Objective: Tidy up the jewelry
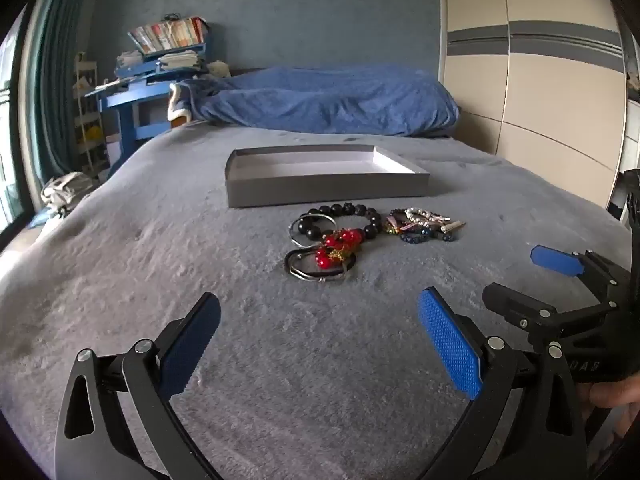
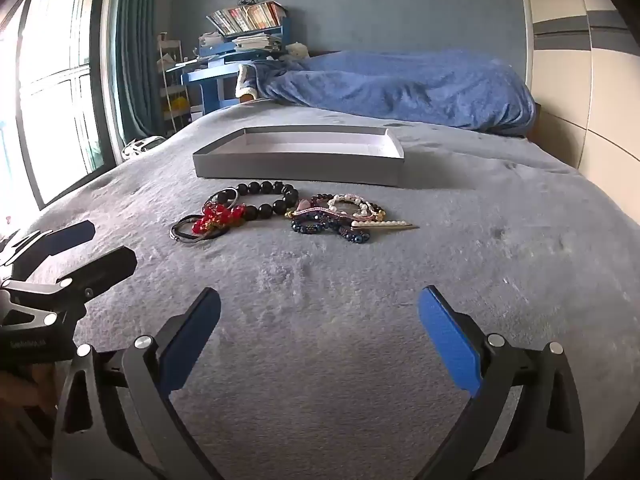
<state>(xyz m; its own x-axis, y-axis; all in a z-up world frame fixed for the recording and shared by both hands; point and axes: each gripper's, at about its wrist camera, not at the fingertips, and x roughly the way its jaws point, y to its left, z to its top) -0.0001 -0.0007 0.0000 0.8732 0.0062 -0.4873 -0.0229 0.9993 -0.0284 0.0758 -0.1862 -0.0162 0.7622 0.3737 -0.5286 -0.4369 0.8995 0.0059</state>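
Note:
A pile of jewelry lies on the grey bedspread [image 1: 120, 280] in front of a shallow grey tray [image 1: 320, 190] [image 2: 296, 168] whose inside shows nothing. A black bead bracelet [image 1: 352, 216] [image 2: 268, 196], a red bead piece [image 1: 340, 246] [image 2: 218, 216], silver bangles [image 1: 314, 270] and a heap of small mixed bracelets [image 1: 424, 224] [image 2: 340, 216] with a pearl hair clip [image 2: 384, 225] make up the pile. My left gripper [image 1: 320, 320] hangs open, short of the pile, nothing between its fingers. My right gripper [image 2: 320, 316] is open too, apart from the jewelry.
A rumpled blue quilt [image 1: 328, 100] lies across the far end of the bed. A blue desk [image 1: 132, 100] stacked with books stands at the back left, a wardrobe [image 1: 540, 80] along the right. A window [image 2: 52, 80] and green curtain are on the left.

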